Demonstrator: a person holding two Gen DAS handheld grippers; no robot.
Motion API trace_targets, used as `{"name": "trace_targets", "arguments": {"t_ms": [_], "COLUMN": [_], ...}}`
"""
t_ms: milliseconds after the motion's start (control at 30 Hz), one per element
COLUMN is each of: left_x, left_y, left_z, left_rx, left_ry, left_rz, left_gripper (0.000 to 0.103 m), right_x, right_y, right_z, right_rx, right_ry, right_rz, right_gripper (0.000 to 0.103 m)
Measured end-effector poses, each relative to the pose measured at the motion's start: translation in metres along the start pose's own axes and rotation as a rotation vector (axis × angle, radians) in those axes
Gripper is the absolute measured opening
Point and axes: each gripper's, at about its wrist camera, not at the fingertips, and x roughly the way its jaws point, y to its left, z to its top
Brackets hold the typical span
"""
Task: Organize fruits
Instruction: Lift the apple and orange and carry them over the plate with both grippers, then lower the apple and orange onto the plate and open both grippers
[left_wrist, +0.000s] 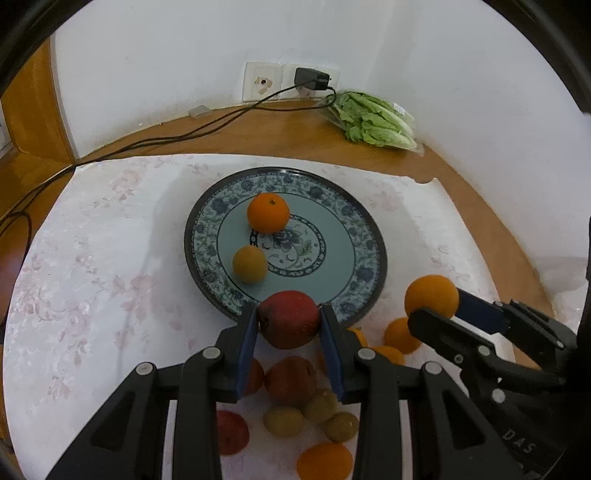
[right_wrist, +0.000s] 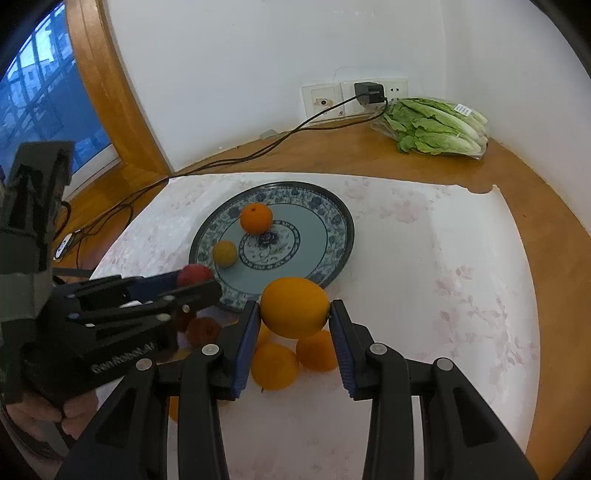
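Observation:
A blue patterned plate (left_wrist: 354, 236) (right_wrist: 332, 229) lies on a white cloth and holds an orange (left_wrist: 268, 212) (right_wrist: 256, 218) and a small yellow fruit (left_wrist: 249, 264) (right_wrist: 224, 253). My left gripper (left_wrist: 289, 321) (right_wrist: 195, 280) is shut on a red apple (left_wrist: 289, 319) (right_wrist: 194, 275), held above the plate's near rim. My right gripper (right_wrist: 294, 308) (left_wrist: 432, 301) is shut on an orange (right_wrist: 294, 307) (left_wrist: 431, 295), held just right of the plate's near edge. Below them lies a pile of loose fruit: oranges (right_wrist: 274, 365), apples (left_wrist: 290, 380) and small yellow-green fruits (left_wrist: 283, 421).
The white floral cloth (right_wrist: 443, 277) covers a round wooden table (right_wrist: 554, 221). A bag of lettuce (left_wrist: 375, 120) (right_wrist: 439, 127) lies at the back by the wall. A black charger cable (left_wrist: 177, 138) runs from the wall socket across the table's left side.

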Motion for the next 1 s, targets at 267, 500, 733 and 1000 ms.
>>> {"name": "trace_targets", "arguments": {"t_ms": [267, 500, 733, 1000], "left_x": [0.023, 0.035, 0.04, 0.042], "left_y": [-0.001, 0.004, 0.008, 0.006], "left_z": [0.004, 0.012, 0.019, 0.019], "left_rx": [0.016, 0.016, 0.012, 0.028], "left_ry": [0.02, 0.006, -0.003, -0.012], "left_rz": [0.022, 0.072, 0.084, 0.094], "left_gripper": [0.035, 0.035, 0.035, 0.035], "right_x": [0.019, 0.029, 0.04, 0.051], "right_y": [-0.002, -0.001, -0.004, -0.008], "right_z": [0.009, 0.014, 0.015, 0.014], "right_rx": [-0.007, -0.02, -0.016, -0.009], "right_ry": [0.004, -0.001, 0.006, 0.02], "right_rz": [0.003, -0.004, -0.008, -0.011], "right_gripper": [0.039, 0.039, 0.039, 0.039]}}
